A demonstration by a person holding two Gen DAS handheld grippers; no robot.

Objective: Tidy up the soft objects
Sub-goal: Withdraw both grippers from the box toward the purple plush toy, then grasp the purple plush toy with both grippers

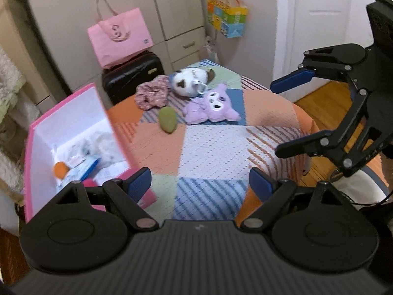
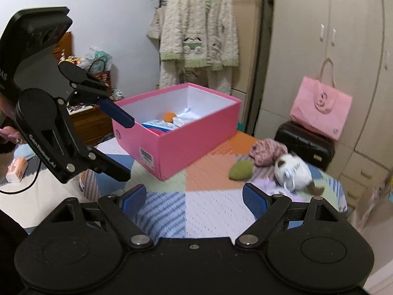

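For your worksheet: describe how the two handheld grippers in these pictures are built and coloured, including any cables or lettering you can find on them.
Both the left gripper and the right gripper are matte black linkage frames with silver rivets at the pivots and round discs at the base. Their jaws are two slim fingers carrying blue ribbed pads. White lettering runs along the left gripper's arm, too blurred to read fully. A thin black cable trails below it.

The left wrist view looks from the near edge over the quilt (image 1: 216, 145), toward the wardrobe at 12 o'clock, with the box (image 1: 66, 132) close at 9 and the right gripper (image 1: 277, 118) at 3. The right wrist view faces more leftward: box (image 2: 181, 132) at 12, left gripper (image 2: 122, 147) at 9. Both share the quilt, box, green toy (image 1: 168, 122) (image 2: 240, 170), suitcase (image 1: 133, 73) (image 2: 304, 142) and pink bag (image 1: 120, 36) (image 2: 321, 105).
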